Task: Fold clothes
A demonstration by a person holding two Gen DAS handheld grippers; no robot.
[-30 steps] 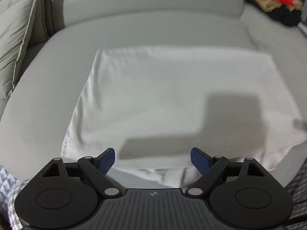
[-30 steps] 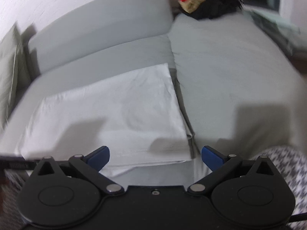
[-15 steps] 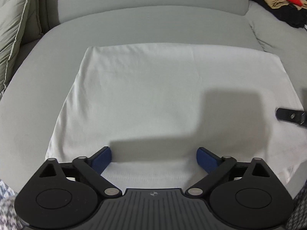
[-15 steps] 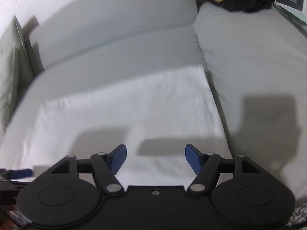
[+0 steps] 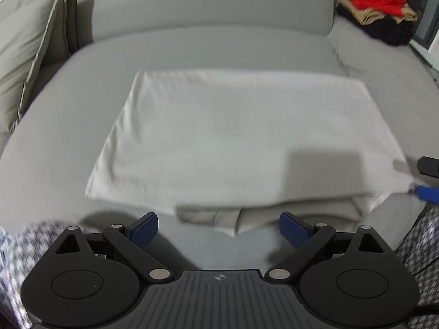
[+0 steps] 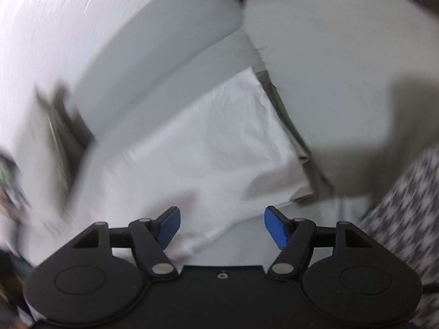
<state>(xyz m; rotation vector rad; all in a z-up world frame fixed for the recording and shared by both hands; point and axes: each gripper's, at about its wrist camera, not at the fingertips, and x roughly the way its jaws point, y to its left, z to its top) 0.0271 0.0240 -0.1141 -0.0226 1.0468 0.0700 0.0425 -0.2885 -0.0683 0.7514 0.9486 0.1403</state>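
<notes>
A white garment (image 5: 241, 137) lies folded into a flat rectangle on the grey sofa seat (image 5: 55, 142); folded layers stick out at its near edge. My left gripper (image 5: 218, 229) is open and empty, just short of that near edge. The right gripper's blue fingertip (image 5: 428, 193) shows at the garment's right corner in the left wrist view. In the blurred right wrist view my right gripper (image 6: 221, 226) is open over the garment's near right part (image 6: 208, 148), holding nothing.
A pile of red, tan and black clothes (image 5: 378, 11) sits at the back right of the sofa. A grey cushion (image 5: 24, 54) leans at the left. The sofa backrest (image 5: 208, 0) runs behind. Checkered fabric (image 5: 419, 246) is at the near edges.
My left gripper has pulled back from over the garment to just off its near edge. My right gripper has swung and tilted, its jaws wider than half a second ago.
</notes>
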